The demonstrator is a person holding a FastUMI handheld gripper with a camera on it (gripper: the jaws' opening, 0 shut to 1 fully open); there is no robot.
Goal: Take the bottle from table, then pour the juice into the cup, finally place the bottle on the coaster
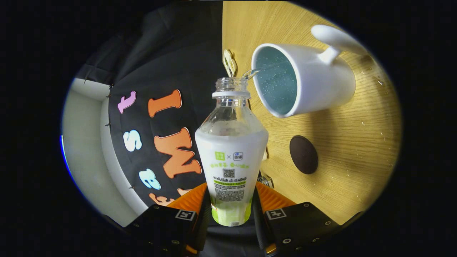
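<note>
Gripper (pixel 230 210) clamped on the bottle (pixel 231 160) low on its labelled body — light, smooth plastic, likely slippery — mouth tipped at the cup (pixel 303 82) ahead; coaster (pixel 303 154) nearer.

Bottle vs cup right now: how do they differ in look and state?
The bottle is clear plastic with a label wrap and a narrow open neck; the cup is opaque white with a handle and a wide mouth, pale blue inside. The bottle is clamped between the gripper's jaws; the cup stands free on the table. A thin stream leaves the bottle's mouth; the cup takes it in at its rim. Both are open-topped.
</note>
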